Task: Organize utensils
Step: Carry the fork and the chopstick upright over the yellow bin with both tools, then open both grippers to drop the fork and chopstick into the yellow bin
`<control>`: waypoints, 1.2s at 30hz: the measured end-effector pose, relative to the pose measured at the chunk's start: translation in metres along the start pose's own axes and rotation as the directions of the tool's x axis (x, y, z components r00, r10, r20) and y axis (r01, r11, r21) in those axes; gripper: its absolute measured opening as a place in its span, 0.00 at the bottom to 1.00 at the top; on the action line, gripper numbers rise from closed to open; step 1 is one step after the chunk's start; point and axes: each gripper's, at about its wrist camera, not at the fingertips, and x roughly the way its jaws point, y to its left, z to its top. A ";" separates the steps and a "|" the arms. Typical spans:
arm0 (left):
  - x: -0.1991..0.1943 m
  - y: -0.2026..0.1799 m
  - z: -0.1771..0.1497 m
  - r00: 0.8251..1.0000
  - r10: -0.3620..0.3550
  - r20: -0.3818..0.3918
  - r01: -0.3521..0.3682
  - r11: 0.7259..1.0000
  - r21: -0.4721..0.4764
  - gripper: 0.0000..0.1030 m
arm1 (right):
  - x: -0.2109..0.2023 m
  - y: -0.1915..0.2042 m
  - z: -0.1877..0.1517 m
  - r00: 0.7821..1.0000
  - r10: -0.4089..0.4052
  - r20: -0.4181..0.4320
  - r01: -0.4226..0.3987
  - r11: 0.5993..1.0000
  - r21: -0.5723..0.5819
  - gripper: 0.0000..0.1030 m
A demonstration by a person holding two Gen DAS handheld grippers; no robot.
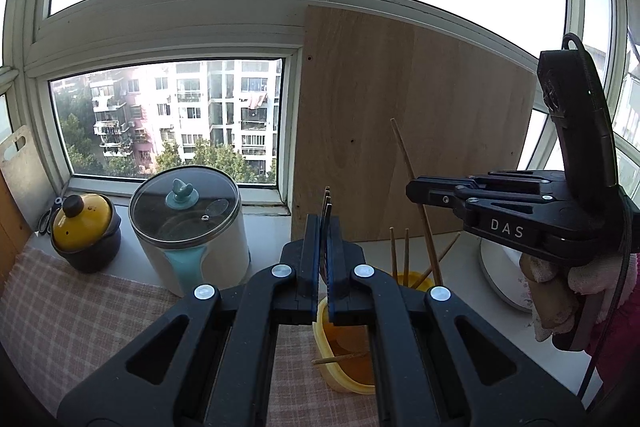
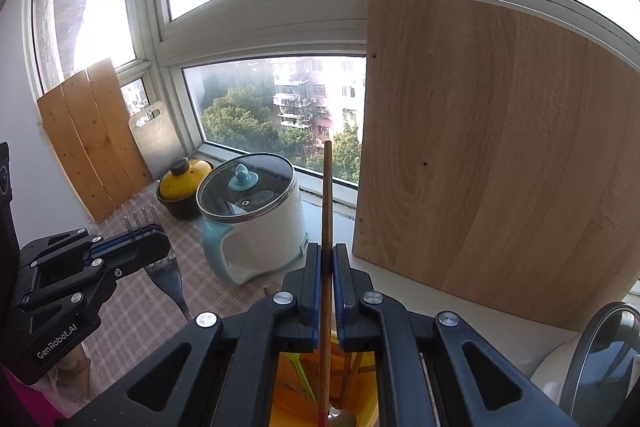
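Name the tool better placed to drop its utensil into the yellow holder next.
Right. The right tool holds its chopstick upright directly over the yellow holder; the left tool grips a fork off to the side.

A metal fork [image 2: 160, 259] is clamped in the left tool [image 2: 138, 245], tines up at about 12 o'clock and its handle hanging down below the jaws. A long wooden chopstick [image 2: 327, 227] stands nearly upright, pinched in the right tool [image 2: 327, 267], with its lower end inside a yellow plastic container [image 1: 332, 339] on the worktop. More wooden chopsticks [image 1: 406, 255] lean in that container, tilted toward 1 o'clock, and one lies across its bottom.
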 end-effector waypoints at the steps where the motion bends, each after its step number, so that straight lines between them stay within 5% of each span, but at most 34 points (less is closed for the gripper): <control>1: 0.002 -0.002 -0.001 1.000 0.000 -0.003 0.000 1.000 0.007 0.00 | 0.003 -0.001 -0.001 1.000 -0.006 -0.006 0.006 1.000 0.001 0.03; 28: 0.017 -0.016 -0.025 0.993 -0.070 -0.100 0.069 0.998 -0.014 0.03 | 0.018 -0.025 -0.039 0.995 0.026 -0.101 -0.018 0.997 0.075 0.04; 36: -0.003 -0.013 -0.025 0.995 -0.075 -0.069 0.073 0.997 -0.035 0.08 | 0.007 -0.017 -0.049 0.994 0.030 -0.108 -0.022 0.997 0.068 0.17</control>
